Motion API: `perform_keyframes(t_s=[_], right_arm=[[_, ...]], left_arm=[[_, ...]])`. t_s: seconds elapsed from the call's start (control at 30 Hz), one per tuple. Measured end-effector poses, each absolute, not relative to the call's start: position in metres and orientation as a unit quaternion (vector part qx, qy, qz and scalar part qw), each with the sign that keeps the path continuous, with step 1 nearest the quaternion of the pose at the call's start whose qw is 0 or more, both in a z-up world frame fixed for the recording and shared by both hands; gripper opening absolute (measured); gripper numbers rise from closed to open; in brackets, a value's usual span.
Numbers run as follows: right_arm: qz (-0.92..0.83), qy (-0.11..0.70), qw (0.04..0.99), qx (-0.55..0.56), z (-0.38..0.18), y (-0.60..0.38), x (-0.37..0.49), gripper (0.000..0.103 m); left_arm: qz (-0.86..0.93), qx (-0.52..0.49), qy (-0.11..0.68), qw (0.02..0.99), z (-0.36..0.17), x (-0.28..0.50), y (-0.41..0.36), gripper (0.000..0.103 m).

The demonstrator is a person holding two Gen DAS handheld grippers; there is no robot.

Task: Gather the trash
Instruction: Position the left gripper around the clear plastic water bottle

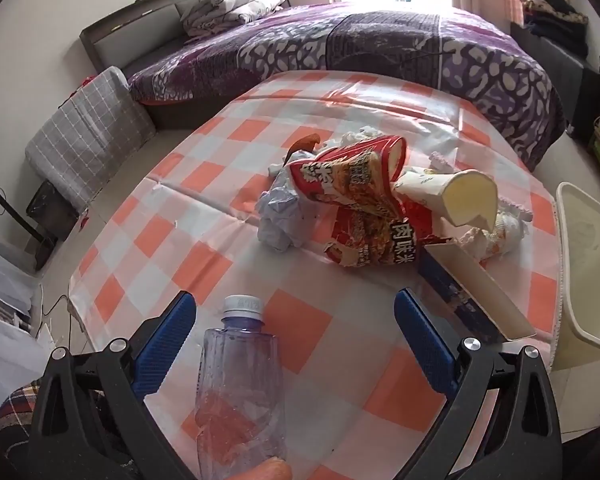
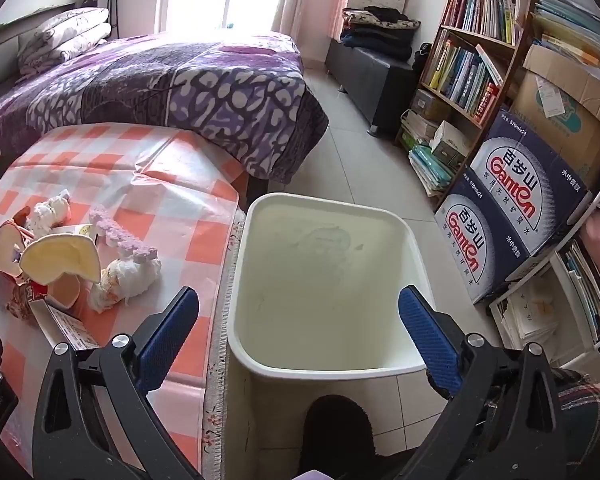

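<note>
I see the bed (image 2: 160, 88) as the biggest thing, under a purple patterned quilt, with folded bedding (image 1: 236, 4) stacked at its head. In front of it stands my table, covered with an orange-and-white checked cloth (image 1: 260, 140). To the right, a wooden bookshelf (image 2: 476, 60) holds rows of books, and two dark blue Ganten water cartons (image 2: 520, 204) sit on the floor at its foot.

Just beside the table's right edge stands the cream plastic trash bin (image 2: 324, 364), and I see nothing in it but marks on the inside. My right gripper (image 2: 300, 324) hangs over its near rim with the jaws spread wide, nothing between them.

The trash lies heaped on the table, well past my left gripper (image 1: 296, 336). A crumpled red snack bag (image 1: 360, 200) sits in the middle, touching a squashed paper cup (image 1: 456, 196) on its right. A dark blue carton with an open flap (image 1: 468, 284) lies nearest the bin side. A ball of crumpled white paper (image 1: 278, 216) rests against the bag's left, and wads of tissue (image 2: 128, 276) lie behind the cup, beside a pink foam strip (image 2: 120, 236).

My left gripper's jaws are released too. A clear empty water bottle (image 1: 240, 380) with a white cap stands up between them, closer to the left pad (image 1: 168, 344), but neither pad presses on it. A fingertip (image 1: 268, 470) shows at the bottle's lower end.
</note>
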State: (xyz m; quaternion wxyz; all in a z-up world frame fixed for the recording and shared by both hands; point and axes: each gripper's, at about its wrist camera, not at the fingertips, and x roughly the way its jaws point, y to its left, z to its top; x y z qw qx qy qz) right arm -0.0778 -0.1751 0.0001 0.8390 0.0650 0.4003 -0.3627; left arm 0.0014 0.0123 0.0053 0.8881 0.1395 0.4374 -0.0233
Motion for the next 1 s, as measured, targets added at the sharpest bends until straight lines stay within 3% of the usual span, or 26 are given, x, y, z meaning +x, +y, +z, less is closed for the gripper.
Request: perform_keyframes(t_s=[0.7, 1.0], right_arm=[[-0.299, 0.447, 0.840, 0.073, -0.013, -0.158, -0.065, 0.096], [-0.293, 0.453, 0.839, 0.074, -0.016, -0.156, -0.064, 0.096]], left_arm=[[-0.021, 0.018, 0.654, 0.756, -0.051, 0.035, 0.094, 0.096], [-0.036, 0.022, 0.672, 0.739, -0.060, 0.036, 0.087, 0.096]])
